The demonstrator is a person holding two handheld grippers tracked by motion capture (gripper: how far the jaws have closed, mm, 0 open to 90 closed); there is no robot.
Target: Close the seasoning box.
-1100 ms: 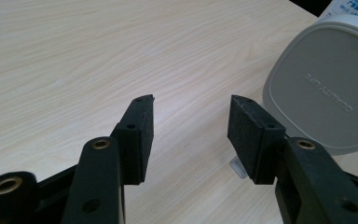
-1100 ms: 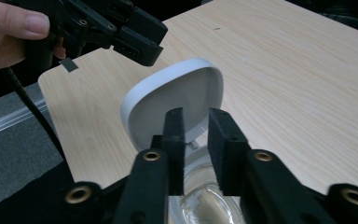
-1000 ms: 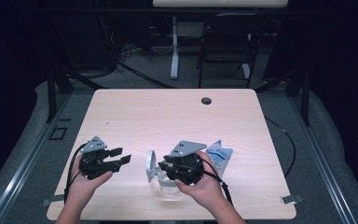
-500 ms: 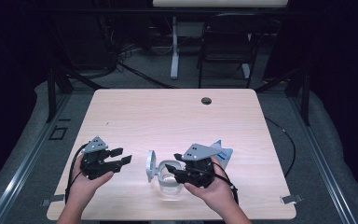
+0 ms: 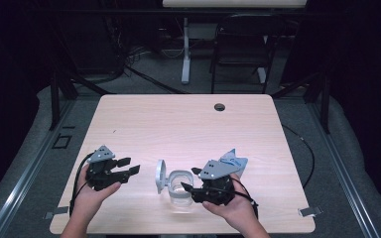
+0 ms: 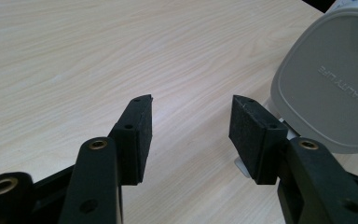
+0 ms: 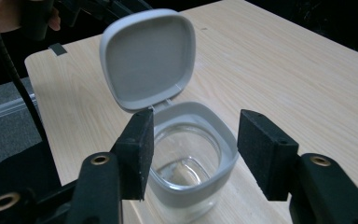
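A clear jar with a grey rim stands near the table's front edge, its hinged grey lid flipped up on the left. Just right of it, my right gripper points left at the jar. Its jaws have just been opening and stand wide. In the right gripper view the jar sits low between the jaws of that gripper, and the pads do not touch it. A small pale piece lies at the jar's bottom. My left gripper is open and empty, left of the lid.
A blue crumpled piece lies on the wooden table just behind my right hand. A small dark hole sits near the far edge. A chair and stand legs are beyond the table.
My right gripper has drawn back to the right, away from above the jar, and its jaws have spread wider. The left gripper has stayed put.
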